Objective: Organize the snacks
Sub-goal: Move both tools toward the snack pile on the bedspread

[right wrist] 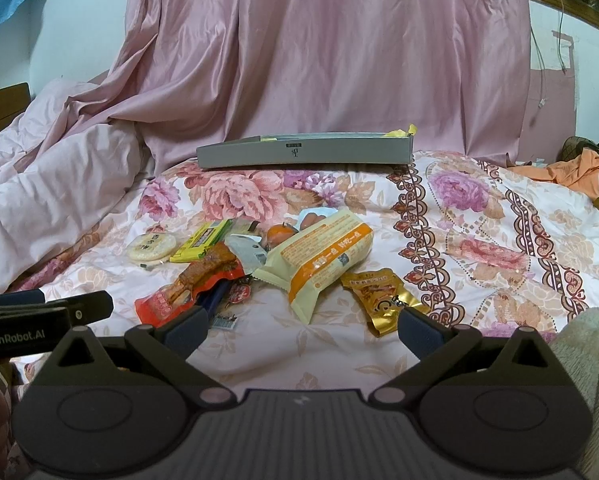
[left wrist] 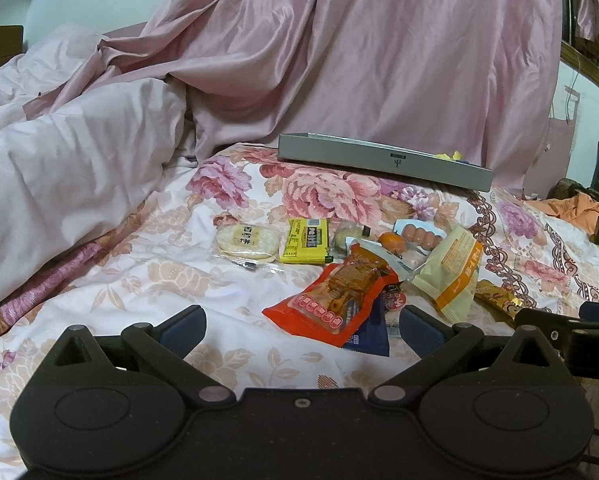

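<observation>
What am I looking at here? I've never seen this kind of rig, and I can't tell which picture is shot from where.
A person carries two handheld claws; each has a fisheye camera looking forward along its fingers. One picture comes from the left claw, the other from the right claw. Both claws are open and hold nothing.

They hover over a flower-patterned bedsheet with a pile of snacks: a round white rice cracker in clear wrap, a yellow flat packet, a red-orange pouch, a cream-and-orange bag and a gold pouch. Behind them lies a shallow grey cardboard box, apparently where snacks go.
</observation>
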Available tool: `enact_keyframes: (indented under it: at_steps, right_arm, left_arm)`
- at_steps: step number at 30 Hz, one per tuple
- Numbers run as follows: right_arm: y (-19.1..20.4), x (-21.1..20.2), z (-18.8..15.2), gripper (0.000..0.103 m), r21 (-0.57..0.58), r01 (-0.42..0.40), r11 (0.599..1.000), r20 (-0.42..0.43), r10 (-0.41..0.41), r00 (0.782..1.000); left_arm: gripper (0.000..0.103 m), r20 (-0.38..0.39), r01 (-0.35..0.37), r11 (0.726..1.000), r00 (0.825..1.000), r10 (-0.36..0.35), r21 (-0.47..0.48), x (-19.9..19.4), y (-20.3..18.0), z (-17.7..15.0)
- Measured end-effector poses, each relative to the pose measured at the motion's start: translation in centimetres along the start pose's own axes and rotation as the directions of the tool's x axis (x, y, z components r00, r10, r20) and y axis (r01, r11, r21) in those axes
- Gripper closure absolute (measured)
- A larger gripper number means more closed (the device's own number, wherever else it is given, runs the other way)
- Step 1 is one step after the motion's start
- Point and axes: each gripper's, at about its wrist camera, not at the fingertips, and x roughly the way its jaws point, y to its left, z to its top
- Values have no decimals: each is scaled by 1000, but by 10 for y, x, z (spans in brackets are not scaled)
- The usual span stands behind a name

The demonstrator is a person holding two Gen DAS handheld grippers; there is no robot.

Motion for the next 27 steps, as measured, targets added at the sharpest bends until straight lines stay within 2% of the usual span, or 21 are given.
enact_keyframes:
  at_steps: [8, 17, 27]
  right_arm:
    - [0, 1, 1, 0, 0, 1, 1000, -3, -1, 1000]
    - [7, 9, -2, 0, -19, 10, 1000, -46, -11, 999]
    - [0, 19, 7, 0, 48, -6, 999, -119, 11, 993]
  left_arm:
    - [1, 0, 0, 1000, 1000, 0, 0, 0, 2, 1]
    - [1, -10, 13, 1000, 1000, -13, 9, 5, -11, -6]
    - [1, -41, 25, 999, 999, -24, 34, 13, -14, -2]
